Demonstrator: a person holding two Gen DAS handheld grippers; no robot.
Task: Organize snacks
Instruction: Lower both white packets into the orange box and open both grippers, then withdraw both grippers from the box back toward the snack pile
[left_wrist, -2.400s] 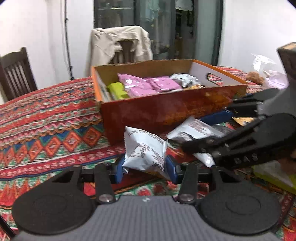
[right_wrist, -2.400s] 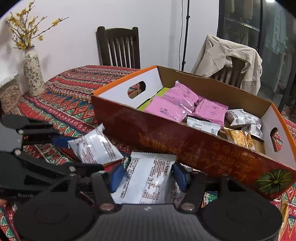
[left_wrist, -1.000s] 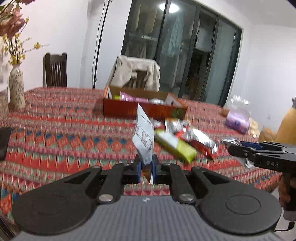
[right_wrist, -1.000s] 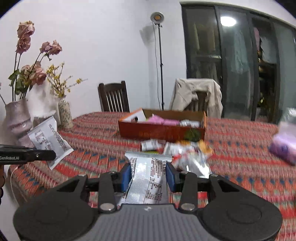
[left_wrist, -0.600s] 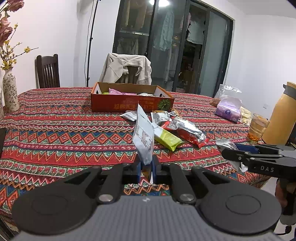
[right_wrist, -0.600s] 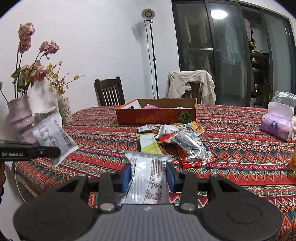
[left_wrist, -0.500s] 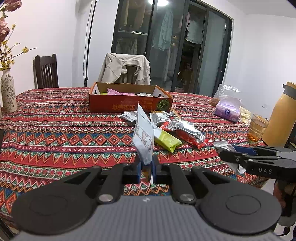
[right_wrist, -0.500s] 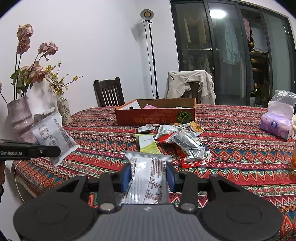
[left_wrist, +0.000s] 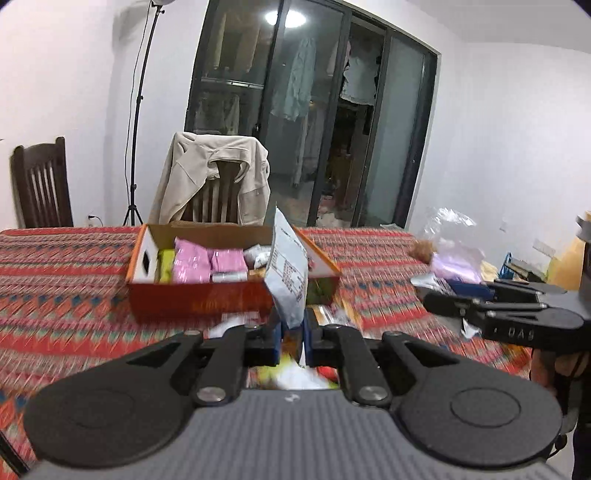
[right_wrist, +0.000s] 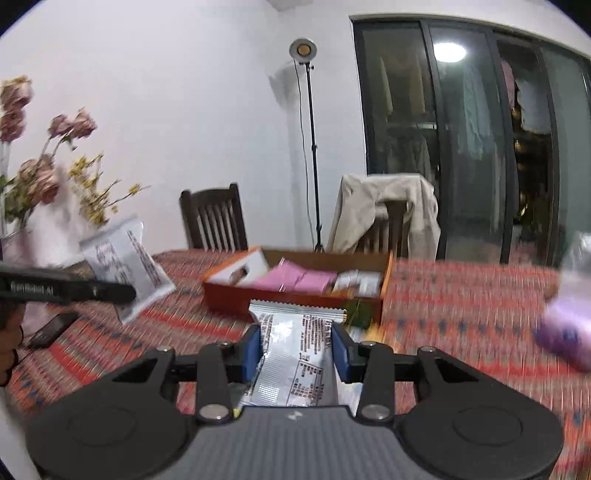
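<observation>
My left gripper (left_wrist: 292, 338) is shut on a silver-white snack packet (left_wrist: 289, 269) that stands edge-on between its blue pads. My right gripper (right_wrist: 295, 349) is shut on a second silver-white packet (right_wrist: 297, 354), held flat across its width. Ahead of both sits the orange cardboard box (left_wrist: 195, 295) (right_wrist: 295, 301), open-topped, with pink packets (left_wrist: 208, 260), a yellow-green one and small silver ones inside. The right gripper (left_wrist: 454, 299) shows at the right of the left wrist view. At the left of the right wrist view is the left gripper (right_wrist: 122, 291) with its packet (right_wrist: 125, 269).
Loose snack packets (left_wrist: 325, 314) lie blurred just before the box on the patterned red tablecloth (left_wrist: 55, 277). A lilac bag (right_wrist: 565, 328) sits to the right, a dark phone (right_wrist: 51, 330) and flower vases to the left. Two chairs (right_wrist: 214, 218), one draped with a beige jacket (left_wrist: 214, 177), stand behind the table.
Both grippers have moved forward toward the orange box, which now looks much nearer and larger. Each still holds its packet; the view is blurred by motion.
</observation>
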